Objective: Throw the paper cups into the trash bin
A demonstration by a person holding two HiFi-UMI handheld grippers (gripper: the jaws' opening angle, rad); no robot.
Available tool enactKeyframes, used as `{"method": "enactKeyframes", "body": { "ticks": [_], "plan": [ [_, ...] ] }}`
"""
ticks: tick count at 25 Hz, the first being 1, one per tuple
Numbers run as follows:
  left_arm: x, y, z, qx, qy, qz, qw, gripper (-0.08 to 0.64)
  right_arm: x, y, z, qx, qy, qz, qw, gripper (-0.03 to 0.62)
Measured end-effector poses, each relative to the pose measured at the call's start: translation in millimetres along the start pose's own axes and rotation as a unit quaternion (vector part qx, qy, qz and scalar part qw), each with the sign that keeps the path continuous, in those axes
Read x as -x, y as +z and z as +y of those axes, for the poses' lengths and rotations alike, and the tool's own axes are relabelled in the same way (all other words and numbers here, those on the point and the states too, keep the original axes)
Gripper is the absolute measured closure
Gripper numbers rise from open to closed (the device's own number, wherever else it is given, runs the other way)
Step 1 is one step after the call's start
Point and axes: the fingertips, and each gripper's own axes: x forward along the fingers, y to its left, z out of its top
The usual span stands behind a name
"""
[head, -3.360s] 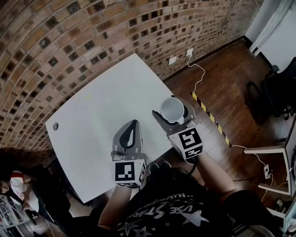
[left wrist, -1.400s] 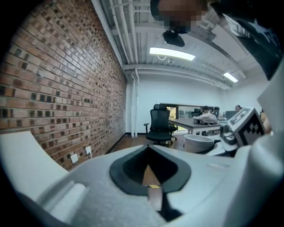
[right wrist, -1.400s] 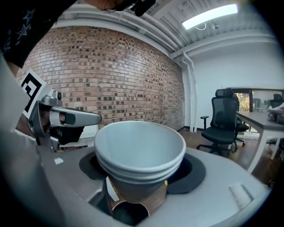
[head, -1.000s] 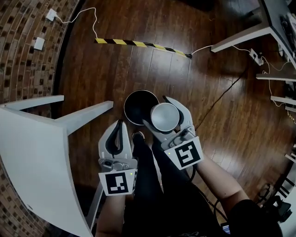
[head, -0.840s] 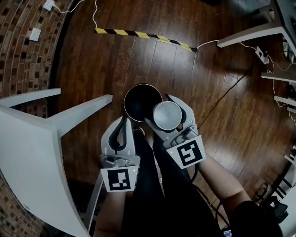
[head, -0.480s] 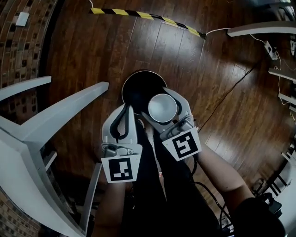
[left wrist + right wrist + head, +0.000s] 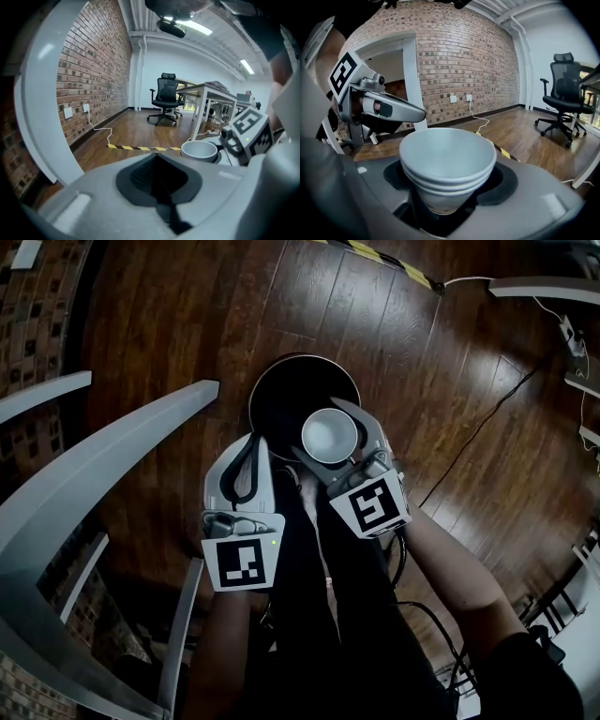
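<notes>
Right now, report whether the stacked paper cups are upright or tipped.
Upright: the stacked paper cups stand rim-up, gripped between the right gripper's jaws; the top one looks empty.

Seen from above, the trash bin (image 7: 281, 395) has its near rim covered by the stacked paper cups (image 7: 329, 434) and right gripper (image 7: 331, 439) (dark inside, contents unreadable). The white table (image 7: 66, 512) is cut off at the left and bottom edges.

The head view is taken from above, steeply down at the floor (image 7: 450, 381), with the left claw (image 7: 251, 451) and right claw (image 7: 330, 432) close beneath. The two gripper views are taken from just behind each claw's jaws, nearly level; the office chair (image 7: 165, 96) and brick wall (image 7: 89, 84) are shared.
</notes>
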Motion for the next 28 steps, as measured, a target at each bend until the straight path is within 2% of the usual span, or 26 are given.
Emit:
{"method": "enactKeyframes", "body": {
  "ticks": [7, 11, 22, 28],
  "plan": [
    [-8.6, -41.7, 0.8, 0.002, -0.011, 0.031, 0.9995, 0.555, -16.5, -31.7, 4.9, -0.009, 0.003, 0.023, 1.0, 0.241],
    [-17.3, -56.4, -1.6, 0.011, -0.02, 0.042, 0.9989, 0.555, -22.6, -48.4, 8.2, -0.004, 0.009, 0.055, 0.998, 0.239],
    [-22.1, -61.0, -8.2, 0.009, -0.029, 0.042, 0.9986, 0.555, -33.7, -67.4, 13.2, -0.017, 0.014, 0.076, 0.997, 0.233],
    [-20.6, -63.2, -9.2, 0.011, -0.03, 0.044, 0.9985, 0.555, -39.8, -78.5, 17.9, -0.025, 0.028, 0.096, 0.995, 0.195]
  ]
}}
